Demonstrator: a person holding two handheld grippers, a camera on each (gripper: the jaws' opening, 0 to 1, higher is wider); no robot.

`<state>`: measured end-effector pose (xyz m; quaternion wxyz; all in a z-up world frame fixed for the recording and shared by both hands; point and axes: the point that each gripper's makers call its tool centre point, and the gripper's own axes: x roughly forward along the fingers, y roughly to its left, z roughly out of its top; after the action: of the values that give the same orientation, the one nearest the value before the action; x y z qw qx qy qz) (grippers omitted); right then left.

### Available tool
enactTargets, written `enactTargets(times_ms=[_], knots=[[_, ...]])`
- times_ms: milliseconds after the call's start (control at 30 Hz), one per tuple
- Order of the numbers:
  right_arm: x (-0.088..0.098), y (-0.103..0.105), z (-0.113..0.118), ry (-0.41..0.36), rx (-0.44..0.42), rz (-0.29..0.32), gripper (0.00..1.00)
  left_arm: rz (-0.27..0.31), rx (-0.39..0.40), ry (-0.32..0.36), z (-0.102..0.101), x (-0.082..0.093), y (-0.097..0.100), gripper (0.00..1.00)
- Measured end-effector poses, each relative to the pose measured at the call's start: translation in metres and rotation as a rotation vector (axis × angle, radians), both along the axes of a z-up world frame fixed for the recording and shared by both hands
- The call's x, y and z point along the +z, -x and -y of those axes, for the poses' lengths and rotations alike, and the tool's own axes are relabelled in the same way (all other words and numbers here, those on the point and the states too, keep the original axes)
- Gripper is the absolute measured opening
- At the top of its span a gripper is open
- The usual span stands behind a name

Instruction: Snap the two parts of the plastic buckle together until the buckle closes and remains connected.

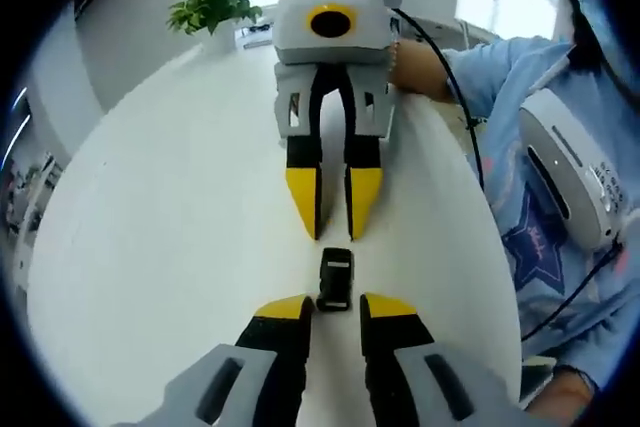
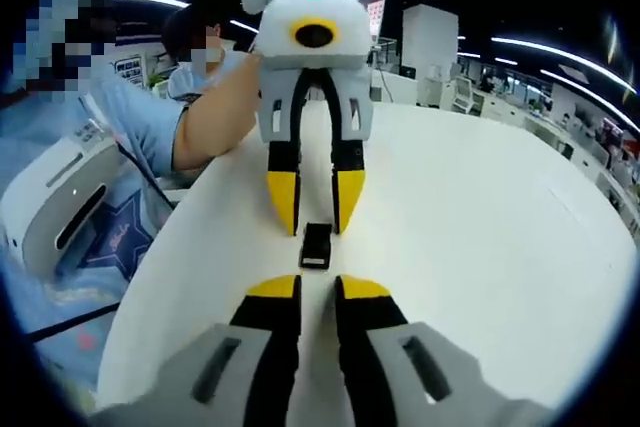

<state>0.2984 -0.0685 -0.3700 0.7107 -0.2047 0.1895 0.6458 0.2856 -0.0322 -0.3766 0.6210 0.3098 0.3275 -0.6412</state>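
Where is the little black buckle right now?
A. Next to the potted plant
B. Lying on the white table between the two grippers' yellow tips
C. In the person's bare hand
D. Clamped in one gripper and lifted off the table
B: the black buckle lies on the white table between the left gripper and the right gripper, neither clamping it.

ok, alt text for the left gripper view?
A black plastic buckle lies on a white table between two facing hand-held grippers: the left open at bottom, the right open above. A potted plant stands behind.
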Motion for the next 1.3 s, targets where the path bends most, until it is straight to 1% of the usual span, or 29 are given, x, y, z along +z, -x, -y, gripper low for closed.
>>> enactTargets(times_ms=[167,367,667,900,1100,1233,1300], knots=[[0.000,-0.001,-0.004,-0.014,-0.009,0.002,0.14,-0.011,0.000,0.063,-0.001,0.001,-0.005,0.17],[0.000,0.003,-0.007,-0.030,-0.008,0.011,0.14,-0.016,-0.001,0.083,0.000,0.001,-0.006,0.14],[-0.001,0.006,-0.008,-0.035,-0.010,0.005,0.15,-0.013,0.014,0.072,0.002,-0.001,-0.002,0.13],[0.000,0.009,-0.010,-0.044,0.009,-0.010,0.20,-0.005,0.036,0.050,0.003,-0.001,-0.002,0.13],[0.000,0.007,-0.010,-0.040,0.001,-0.003,0.20,0.000,0.053,0.033,0.012,-0.001,-0.002,0.13],[0.000,0.007,-0.009,-0.029,0.001,0.007,0.17,0.002,0.058,0.028,0.015,-0.002,-0.001,0.13],[0.000,0.007,-0.008,-0.024,-0.001,0.006,0.13,0.000,0.063,0.026,0.015,-0.002,-0.002,0.13]])
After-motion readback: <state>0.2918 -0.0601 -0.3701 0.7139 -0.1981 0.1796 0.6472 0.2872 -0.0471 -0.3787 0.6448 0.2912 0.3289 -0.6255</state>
